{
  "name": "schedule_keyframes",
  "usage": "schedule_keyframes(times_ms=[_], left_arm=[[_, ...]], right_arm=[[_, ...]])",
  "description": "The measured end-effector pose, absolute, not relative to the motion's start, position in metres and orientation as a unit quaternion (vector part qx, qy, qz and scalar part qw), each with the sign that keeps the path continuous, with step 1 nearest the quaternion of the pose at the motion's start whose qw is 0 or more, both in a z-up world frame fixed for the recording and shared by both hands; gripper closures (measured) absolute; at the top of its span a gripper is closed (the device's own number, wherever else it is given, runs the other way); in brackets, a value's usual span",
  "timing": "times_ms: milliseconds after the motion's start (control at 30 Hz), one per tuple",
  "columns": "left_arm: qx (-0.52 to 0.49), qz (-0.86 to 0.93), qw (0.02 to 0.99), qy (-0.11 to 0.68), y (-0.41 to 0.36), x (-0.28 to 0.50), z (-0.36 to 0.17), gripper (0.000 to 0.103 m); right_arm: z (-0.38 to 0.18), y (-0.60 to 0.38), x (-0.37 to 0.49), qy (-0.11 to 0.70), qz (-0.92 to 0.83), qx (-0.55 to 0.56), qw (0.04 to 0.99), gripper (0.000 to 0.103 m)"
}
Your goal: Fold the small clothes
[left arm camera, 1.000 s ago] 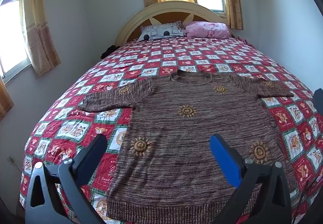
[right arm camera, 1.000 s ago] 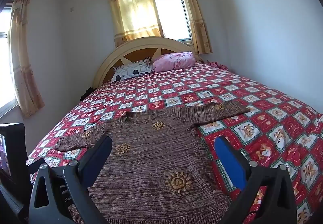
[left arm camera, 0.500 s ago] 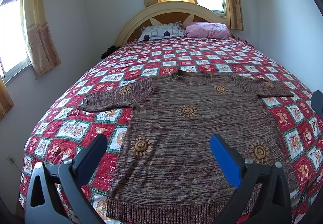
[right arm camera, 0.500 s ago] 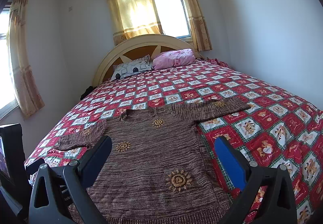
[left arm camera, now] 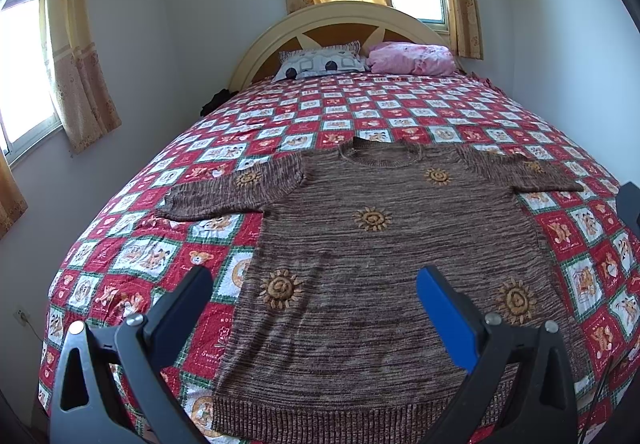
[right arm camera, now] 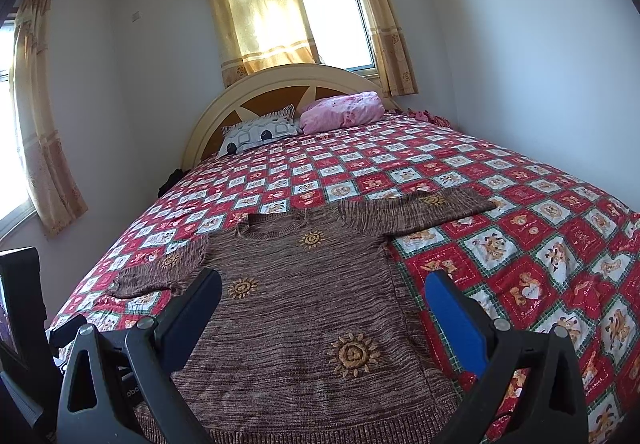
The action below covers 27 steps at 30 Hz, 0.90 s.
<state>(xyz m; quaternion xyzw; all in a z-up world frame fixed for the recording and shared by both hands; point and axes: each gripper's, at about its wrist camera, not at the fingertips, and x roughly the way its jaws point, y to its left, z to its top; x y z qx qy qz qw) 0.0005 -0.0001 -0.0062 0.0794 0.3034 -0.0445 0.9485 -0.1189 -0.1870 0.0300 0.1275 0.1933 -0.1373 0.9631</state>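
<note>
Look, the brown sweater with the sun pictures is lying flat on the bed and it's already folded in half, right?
Not quite. The brown sweater does lie flat on the bed, but it is not folded: both sleeves are spread out to the sides, as the left wrist view shows.

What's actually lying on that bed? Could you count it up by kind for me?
Brown knitted sweater, spread flat: 1
Pillows at the headboard: 2, one grey patterned pillow and one pink pillow
Red patchwork bedspread under it all: 1
Total: 4
</note>
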Motion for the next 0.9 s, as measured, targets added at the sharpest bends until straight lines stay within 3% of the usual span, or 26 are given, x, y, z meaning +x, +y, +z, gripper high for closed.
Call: schedule_keyframes(times_ms=[900], left_arm=[[0.078,-0.050,0.945,0.313,0.004,0.008,-0.016,0.000]], right_arm=[[0.024,-0.191,-0.115,0.200,-0.137,0.135,0.961,0.001]])
